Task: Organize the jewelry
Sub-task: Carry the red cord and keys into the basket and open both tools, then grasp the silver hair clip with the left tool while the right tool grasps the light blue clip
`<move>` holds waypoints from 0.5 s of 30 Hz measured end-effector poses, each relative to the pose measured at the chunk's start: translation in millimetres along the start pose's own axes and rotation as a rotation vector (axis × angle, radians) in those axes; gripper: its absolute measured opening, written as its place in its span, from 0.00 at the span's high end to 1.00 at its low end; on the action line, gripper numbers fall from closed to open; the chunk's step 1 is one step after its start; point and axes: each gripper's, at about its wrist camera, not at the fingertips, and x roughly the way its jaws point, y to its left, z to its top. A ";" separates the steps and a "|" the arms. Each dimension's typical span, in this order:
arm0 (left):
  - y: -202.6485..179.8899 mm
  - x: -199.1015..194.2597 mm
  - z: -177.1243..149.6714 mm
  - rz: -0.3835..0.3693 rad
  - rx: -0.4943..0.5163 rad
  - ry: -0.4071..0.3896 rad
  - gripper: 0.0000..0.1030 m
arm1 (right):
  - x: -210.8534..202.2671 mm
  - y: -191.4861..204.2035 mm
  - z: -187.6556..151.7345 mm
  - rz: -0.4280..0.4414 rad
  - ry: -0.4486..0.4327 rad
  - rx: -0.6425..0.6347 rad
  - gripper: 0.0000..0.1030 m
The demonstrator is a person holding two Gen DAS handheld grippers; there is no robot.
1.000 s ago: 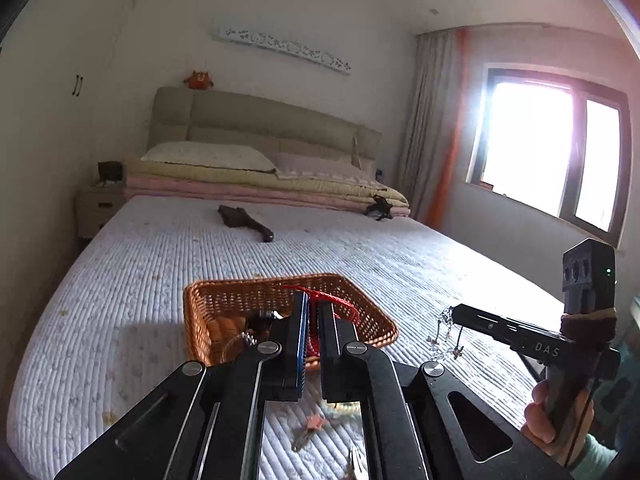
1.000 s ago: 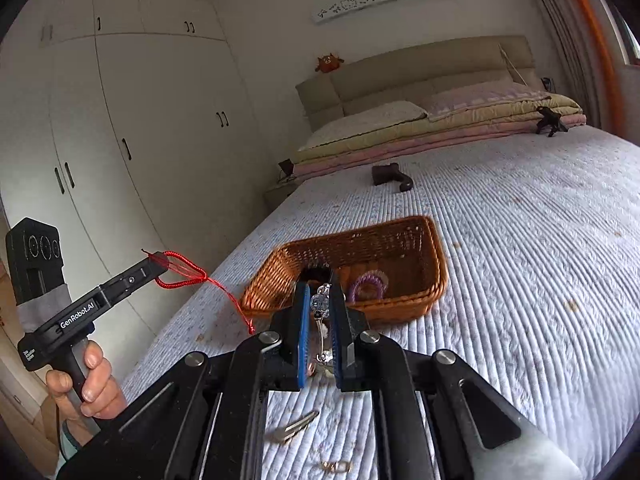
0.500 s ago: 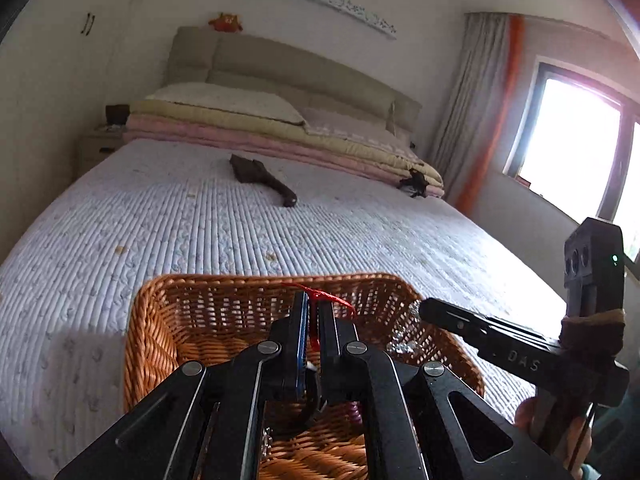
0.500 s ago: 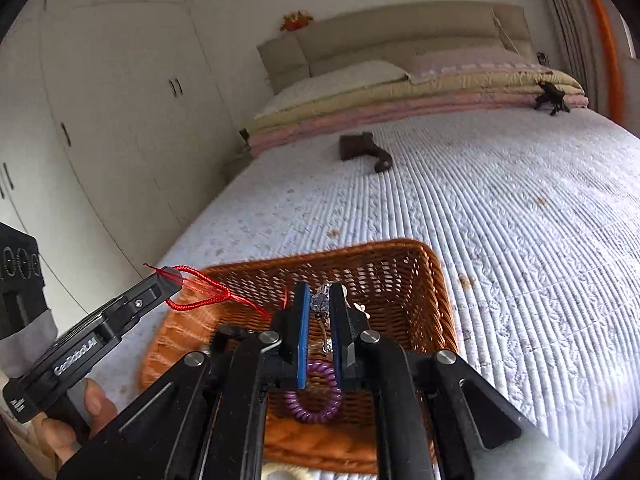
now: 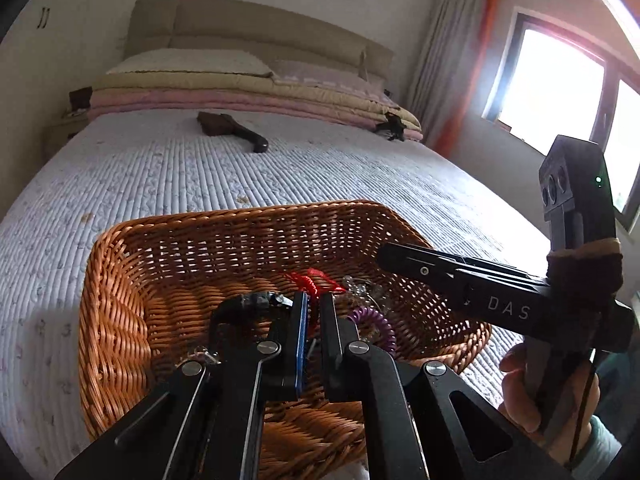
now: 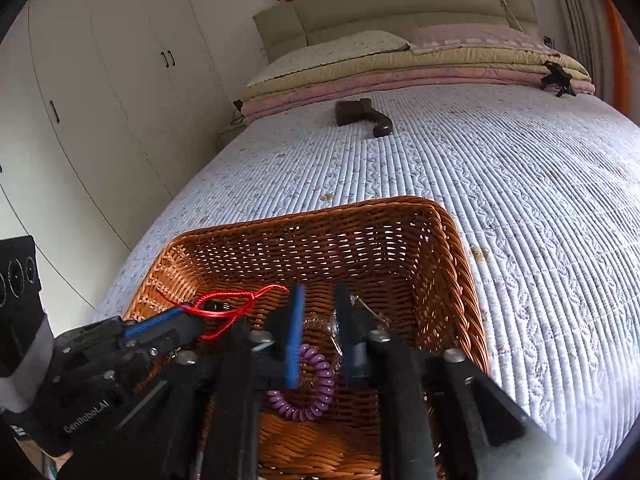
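My right gripper (image 6: 318, 320), low inside the basket (image 6: 460, 240), has just been opening; its jaws stand apart, the crystal piece (image 6: 362, 310) loose beside them. My left gripper (image 5: 314, 322) pinches the red cord (image 6: 224, 308). I judge: release low, then lift straight out, clear of the purple coil (image 6: 304, 384).
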 end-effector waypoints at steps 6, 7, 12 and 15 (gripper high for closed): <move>-2.2 -19.0 1.3 -0.031 -0.004 -0.029 0.43 | -14.2 1.0 1.0 0.010 -0.031 -0.001 0.57; -1.6 -22.0 1.3 -0.033 -0.006 -0.031 0.43 | -18.0 1.1 0.5 0.012 -0.035 -0.003 0.57; -8.2 -45.4 -3.0 -0.028 -0.007 -0.072 0.43 | -46.2 8.7 -10.8 -0.010 -0.062 -0.048 0.57; -23.4 -70.5 -15.4 -0.027 0.034 -0.096 0.43 | -71.6 16.1 -23.0 -0.010 -0.086 -0.076 0.56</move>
